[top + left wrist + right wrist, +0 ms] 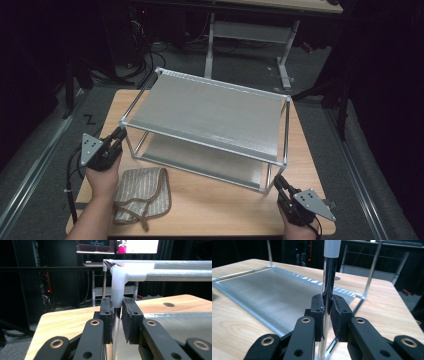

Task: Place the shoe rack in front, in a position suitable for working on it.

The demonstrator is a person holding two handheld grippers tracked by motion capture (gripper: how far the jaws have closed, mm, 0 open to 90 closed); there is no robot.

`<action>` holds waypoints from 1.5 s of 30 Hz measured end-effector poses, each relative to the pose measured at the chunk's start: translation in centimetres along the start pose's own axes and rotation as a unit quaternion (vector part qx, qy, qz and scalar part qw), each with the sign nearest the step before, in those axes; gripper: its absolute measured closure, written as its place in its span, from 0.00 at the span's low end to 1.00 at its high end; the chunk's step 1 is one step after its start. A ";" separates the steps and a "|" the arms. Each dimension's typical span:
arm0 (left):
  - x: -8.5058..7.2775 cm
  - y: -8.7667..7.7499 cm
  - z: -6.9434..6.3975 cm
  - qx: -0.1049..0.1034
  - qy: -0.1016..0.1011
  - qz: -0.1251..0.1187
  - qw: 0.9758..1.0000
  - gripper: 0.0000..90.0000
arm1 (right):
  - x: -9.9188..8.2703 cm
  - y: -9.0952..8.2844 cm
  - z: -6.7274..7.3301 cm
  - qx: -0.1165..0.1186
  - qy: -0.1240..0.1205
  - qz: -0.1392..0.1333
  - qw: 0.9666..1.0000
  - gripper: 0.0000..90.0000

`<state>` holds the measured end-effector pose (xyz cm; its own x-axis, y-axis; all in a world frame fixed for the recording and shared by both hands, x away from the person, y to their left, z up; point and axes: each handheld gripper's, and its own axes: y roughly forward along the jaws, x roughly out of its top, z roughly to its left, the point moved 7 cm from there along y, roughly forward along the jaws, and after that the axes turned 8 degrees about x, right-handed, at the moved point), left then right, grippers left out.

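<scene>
Your left gripper (pixel 117 315) pinches the rack (pixel 210 115) at its white corner joint (pixel 118 282); your right gripper (pixel 327 312) clamps a chrome post (pixel 328 277) — the high view adds a folded cloth (pixel 142 192) lying nearby on the table (pixel 215 205).

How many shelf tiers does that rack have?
2: the upper tier spans the top of the rack; the lower tier lies just above the table, partly hidden beneath it.
</scene>
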<state>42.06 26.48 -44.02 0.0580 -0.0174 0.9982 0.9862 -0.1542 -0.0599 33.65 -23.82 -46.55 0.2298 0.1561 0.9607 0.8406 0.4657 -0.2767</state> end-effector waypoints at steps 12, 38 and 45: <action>-0.3 -0.1 -2.4 -0.026 -0.002 0.006 1.000 0.80 | 0.7 1.4 -3.9 -0.038 0.014 -0.002 0.999 0.90; -2.5 -7.1 -3.4 -0.058 0.011 0.075 0.995 0.55 | 2.0 0.6 -5.9 -0.086 -0.001 -0.049 0.995 0.58; -5.3 -9.5 -4.6 -0.081 0.039 0.163 0.983 0.40 | 1.7 0.2 -3.0 -0.065 -0.033 -0.052 0.996 0.53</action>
<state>31.65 23.49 -48.79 0.3486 -0.1662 0.9224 0.8792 -0.2829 -0.3833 35.66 -26.07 -44.90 0.1090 0.1709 0.9792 0.9158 0.3658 -0.1657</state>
